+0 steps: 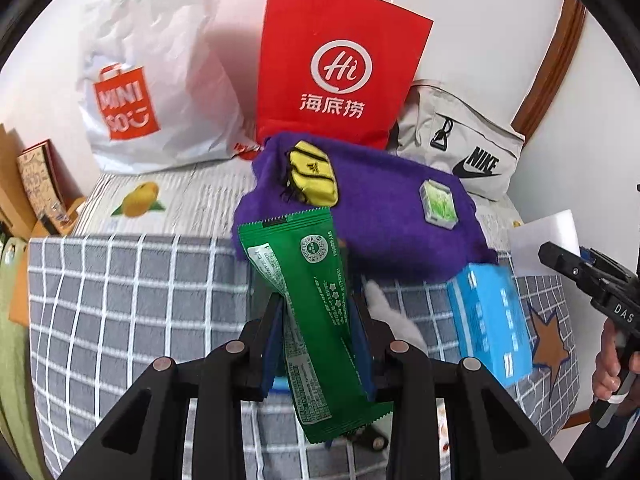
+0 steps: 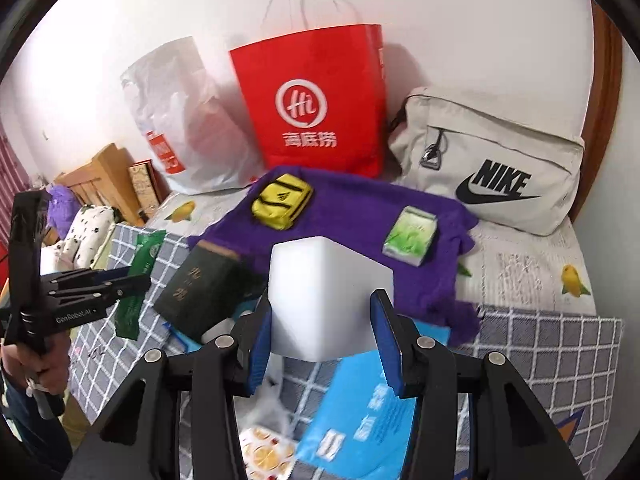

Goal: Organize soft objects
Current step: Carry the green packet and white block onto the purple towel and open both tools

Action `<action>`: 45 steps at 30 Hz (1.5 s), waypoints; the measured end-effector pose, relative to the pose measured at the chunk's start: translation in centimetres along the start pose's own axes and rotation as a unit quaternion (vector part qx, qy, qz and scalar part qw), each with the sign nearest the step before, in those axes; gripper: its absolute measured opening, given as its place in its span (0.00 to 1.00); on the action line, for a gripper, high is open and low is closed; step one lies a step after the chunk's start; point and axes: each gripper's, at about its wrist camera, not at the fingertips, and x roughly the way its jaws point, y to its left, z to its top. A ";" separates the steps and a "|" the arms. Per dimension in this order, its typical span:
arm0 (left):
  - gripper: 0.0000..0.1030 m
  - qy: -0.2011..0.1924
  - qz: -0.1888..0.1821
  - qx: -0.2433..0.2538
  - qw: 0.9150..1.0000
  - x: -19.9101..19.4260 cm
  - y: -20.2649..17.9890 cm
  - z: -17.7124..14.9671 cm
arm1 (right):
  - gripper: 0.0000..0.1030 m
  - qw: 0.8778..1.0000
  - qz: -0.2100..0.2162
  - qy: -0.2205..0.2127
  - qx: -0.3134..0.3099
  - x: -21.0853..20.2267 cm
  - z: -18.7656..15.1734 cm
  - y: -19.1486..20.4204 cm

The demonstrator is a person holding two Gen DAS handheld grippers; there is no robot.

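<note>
My left gripper [image 1: 316, 300] is shut on a green snack packet [image 1: 308, 264], which stands upright between the blue pads above the grey checked bedding [image 1: 140, 288]. My right gripper [image 2: 322, 298] is shut on a white foam block [image 2: 328, 272], held over the same bedding. A purple cloth [image 2: 360, 216] lies behind both, carrying a small yellow pouch [image 2: 282, 200] and a green tissue packet [image 2: 410, 236]. A blue tissue pack [image 2: 368, 400] lies under the right gripper. In the right wrist view the left gripper [image 2: 134, 278] shows at the left with the green packet [image 2: 140, 264].
A red paper bag [image 1: 340, 64], a white plastic shopping bag [image 1: 152, 80] and a beige Nike bag [image 2: 492, 168] stand against the wall. A dark green box [image 2: 204, 288] lies left of the foam block. A wooden headboard [image 2: 100, 176] is at far left.
</note>
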 end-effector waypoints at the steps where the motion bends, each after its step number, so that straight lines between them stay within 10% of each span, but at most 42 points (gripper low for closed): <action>1: 0.30 0.000 0.000 0.000 1.000 0.3 -0.1 0.5 | 0.45 1.000 -0.003 0.000 0.002 0.3 0.3 -0.4; 24: 0.30 0.011 0.002 0.030 1.000 10.6 -2.3 9.9 | 0.45 0.995 -0.063 0.075 0.009 11.0 4.1 -5.3; 45: 0.32 0.041 0.038 0.057 0.997 17.1 -2.1 11.0 | 0.53 0.992 -0.084 0.097 -0.017 14.6 3.8 -5.0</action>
